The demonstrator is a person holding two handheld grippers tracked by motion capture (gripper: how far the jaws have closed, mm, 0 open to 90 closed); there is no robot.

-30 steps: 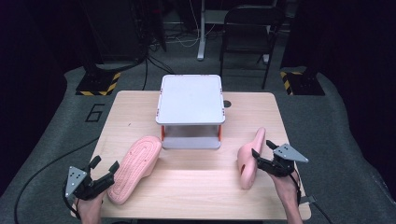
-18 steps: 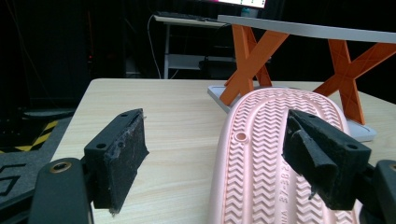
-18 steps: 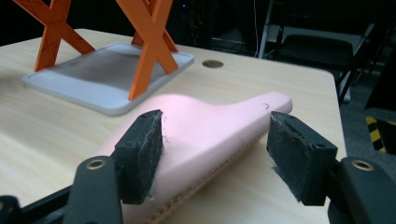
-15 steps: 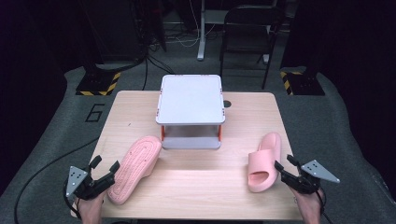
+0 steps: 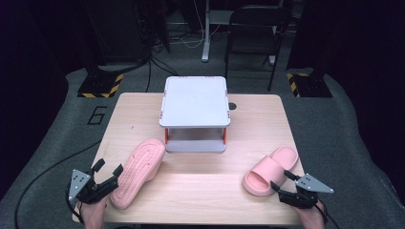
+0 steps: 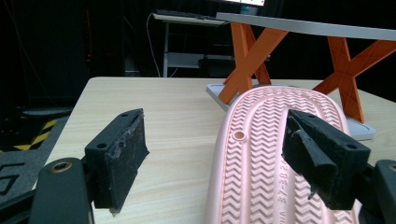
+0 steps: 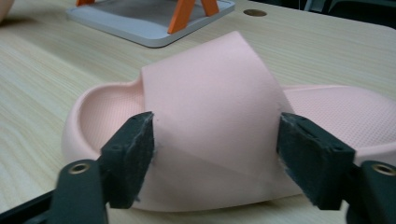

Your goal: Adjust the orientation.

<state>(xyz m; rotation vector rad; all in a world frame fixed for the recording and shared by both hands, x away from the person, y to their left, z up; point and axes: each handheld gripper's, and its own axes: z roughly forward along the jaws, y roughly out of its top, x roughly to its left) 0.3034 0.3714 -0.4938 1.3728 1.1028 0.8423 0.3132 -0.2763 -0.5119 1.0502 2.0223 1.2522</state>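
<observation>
High view: the right slipper lies upright on the table, released; the right gripper, jaws just opened, sits wide behind it. The left slipper lies sole-up, ungripped between the open left gripper jaws, waiting.

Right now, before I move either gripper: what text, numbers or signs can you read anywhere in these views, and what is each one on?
"6": large pale numeral on the grey floor mat left of the table.
Moulded characters along the sole of the upside-down slipper, near the edge in the left gripper view: some digits, too blurred to read surely.
Yellow-and-black hazard stripes on the floor beyond the table: a marking, no words.
No other text is readable.
</observation>
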